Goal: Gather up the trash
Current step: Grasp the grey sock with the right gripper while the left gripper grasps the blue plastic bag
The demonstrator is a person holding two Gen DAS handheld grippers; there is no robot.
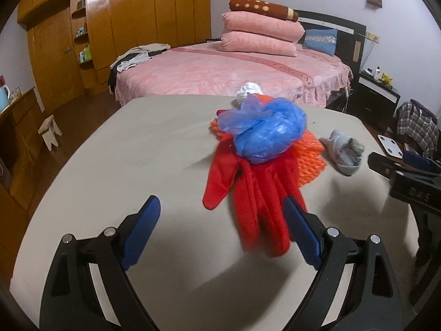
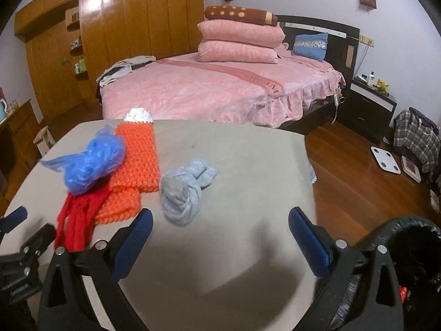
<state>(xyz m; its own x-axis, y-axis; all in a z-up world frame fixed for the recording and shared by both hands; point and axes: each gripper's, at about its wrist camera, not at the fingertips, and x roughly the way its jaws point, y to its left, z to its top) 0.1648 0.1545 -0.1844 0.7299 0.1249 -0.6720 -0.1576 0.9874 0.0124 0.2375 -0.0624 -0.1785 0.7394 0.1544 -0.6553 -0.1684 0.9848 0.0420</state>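
Observation:
On the beige table [image 1: 137, 143] [image 2: 234, 160] lies a crumpled blue plastic bag [image 1: 264, 132] [image 2: 88, 162] on top of an orange knitted piece [image 1: 311, 154] [image 2: 137, 160] and a red cloth [image 1: 256, 193] [image 2: 74, 220]. A white wad [image 1: 248, 89] [image 2: 137, 115] sits at the far end. A knotted pale blue-grey cloth [image 1: 341, 151] [image 2: 184, 193] lies apart to the right. My left gripper [image 1: 223, 218] stands open in front of the red cloth, holding nothing. My right gripper [image 2: 220, 229] is open and empty, just short of the grey cloth.
A black bin [image 2: 413, 248] with a liner stands by the table's right edge. Beyond the table is a pink bed [image 1: 220, 71] with stacked pillows, a wooden wardrobe [image 1: 124, 27], a nightstand [image 2: 369, 104], a white scale [image 2: 385, 160] and a small stool [image 1: 49, 132] on the wood floor.

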